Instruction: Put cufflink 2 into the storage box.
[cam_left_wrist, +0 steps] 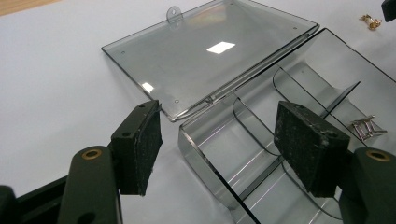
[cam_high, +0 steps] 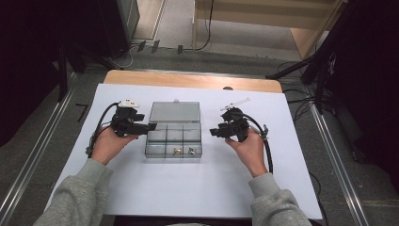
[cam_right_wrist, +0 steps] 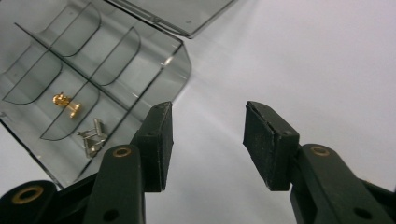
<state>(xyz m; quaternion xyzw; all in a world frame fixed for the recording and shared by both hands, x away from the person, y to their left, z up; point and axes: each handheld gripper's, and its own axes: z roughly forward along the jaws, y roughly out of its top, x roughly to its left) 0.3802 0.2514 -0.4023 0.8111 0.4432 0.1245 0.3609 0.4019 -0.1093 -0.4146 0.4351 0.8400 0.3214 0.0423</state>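
- Resting on the white sheet over the counter [cam_high: 141,197], a clear smoky plastic compartment box [cam_high: 173,140] sits at centre in the high view, lid [cam_high: 175,112] swung fully open and lying flat behind it.
- Box interior is split by curved dividers; a gold clip [cam_right_wrist: 65,103] and a silver clip [cam_right_wrist: 92,136] lie in two neighbouring compartments of the front row, toward the right side.
- Left gripper [cam_high: 149,126] is at the box's left rim. Left gripper view: jaws stand wide, straddling the box's corner wall, one pad outside, one over the inner compartments; neither pad presses the plastic.
- Another small gold piece [cam_left_wrist: 369,20] lies on the sheet beyond the box, seen in the left gripper view.
- Right gripper [cam_high: 213,132] is just right of the box, apart from it. Jaws moderately wide, nothing between them but bare sheet; box corner lies beside one pad.
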